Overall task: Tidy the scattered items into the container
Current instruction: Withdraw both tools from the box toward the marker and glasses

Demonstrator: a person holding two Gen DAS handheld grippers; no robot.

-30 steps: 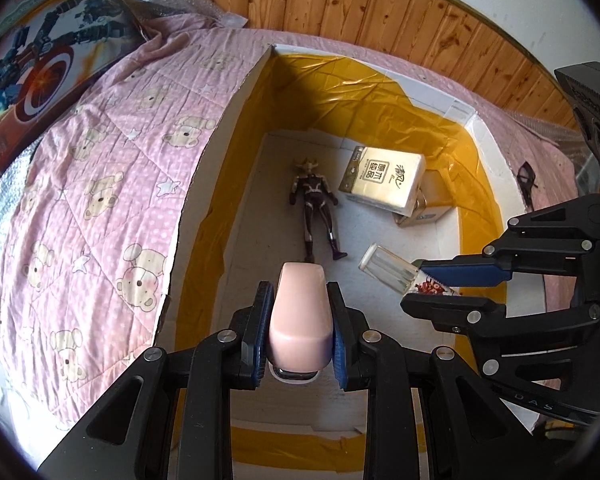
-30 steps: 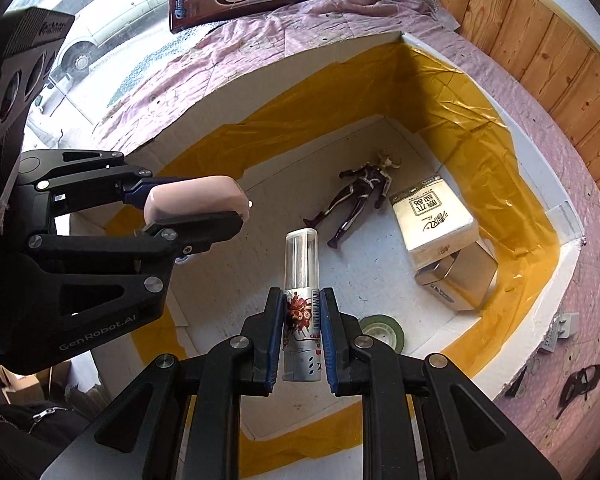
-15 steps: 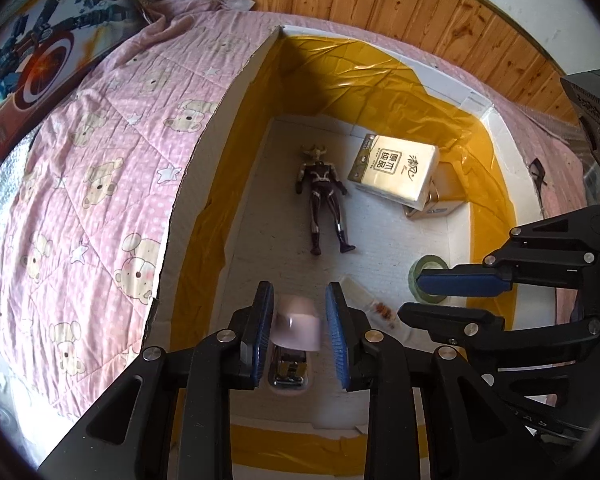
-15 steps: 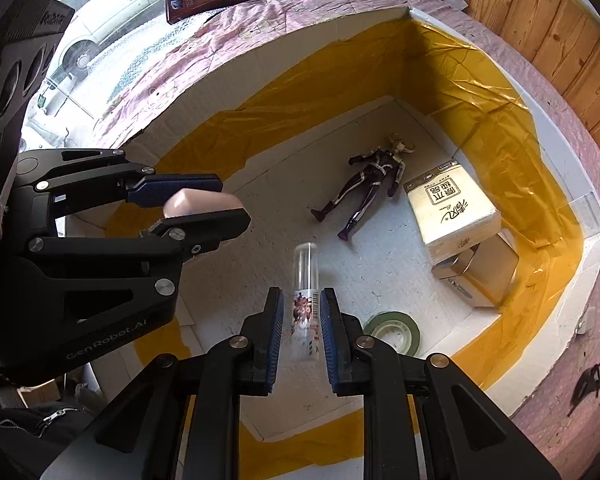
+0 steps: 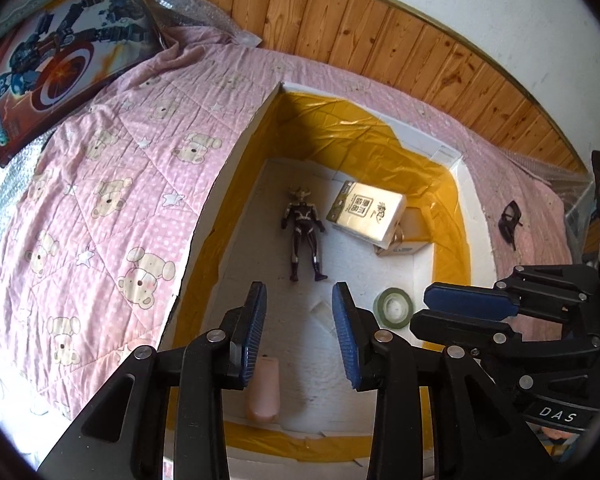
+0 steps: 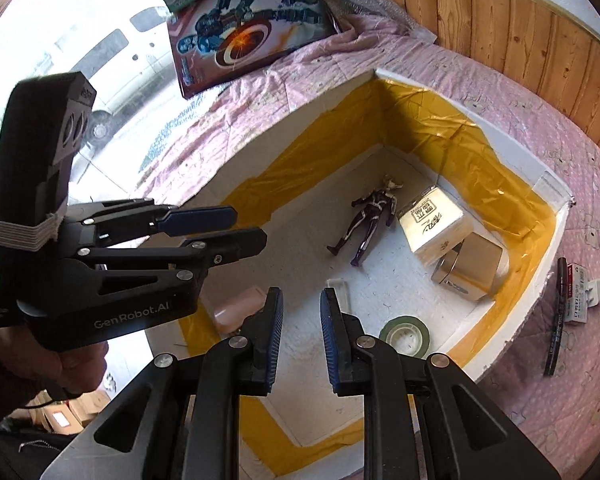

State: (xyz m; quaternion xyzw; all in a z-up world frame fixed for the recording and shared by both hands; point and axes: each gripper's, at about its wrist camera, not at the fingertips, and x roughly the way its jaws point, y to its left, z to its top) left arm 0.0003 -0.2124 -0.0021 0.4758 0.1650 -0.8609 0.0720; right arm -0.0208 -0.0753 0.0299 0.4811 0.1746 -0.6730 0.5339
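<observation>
Blue ribbed pads line both grippers, and nothing is held between them: the left gripper (image 5: 299,332) is spread wide above the box, and the right gripper (image 6: 301,334) is parted with its jaws empty. "GenRobot.AI" is printed on the left gripper's body, and "DAS" on the right one's.

Below the left gripper, at about 7 o'clock, a pink bottle (image 5: 263,390) lies on the floor of the white foam box (image 6: 512,322) lined with yellow tape. It is judged light, smooth and rather slippery, best taken across its narrow sides. A clear tube (image 6: 337,285) lies just ahead of the right gripper at 12 o'clock; it is judged light, hard, prone to roll, and best taken mid-length.

Further out, at 12 to 1 o'clock, a toy figure (image 5: 303,233), a tissue pack (image 5: 366,214) with Chinese characters, a cardboard carton (image 6: 470,273) and a tape roll (image 6: 406,336) are in the box.

On the pink quilt (image 5: 112,208) outside, at 3 o'clock in the right view, a pen (image 6: 556,316) and a small labelled card (image 6: 577,296) are not yet tidied; their writing cannot be read.
</observation>
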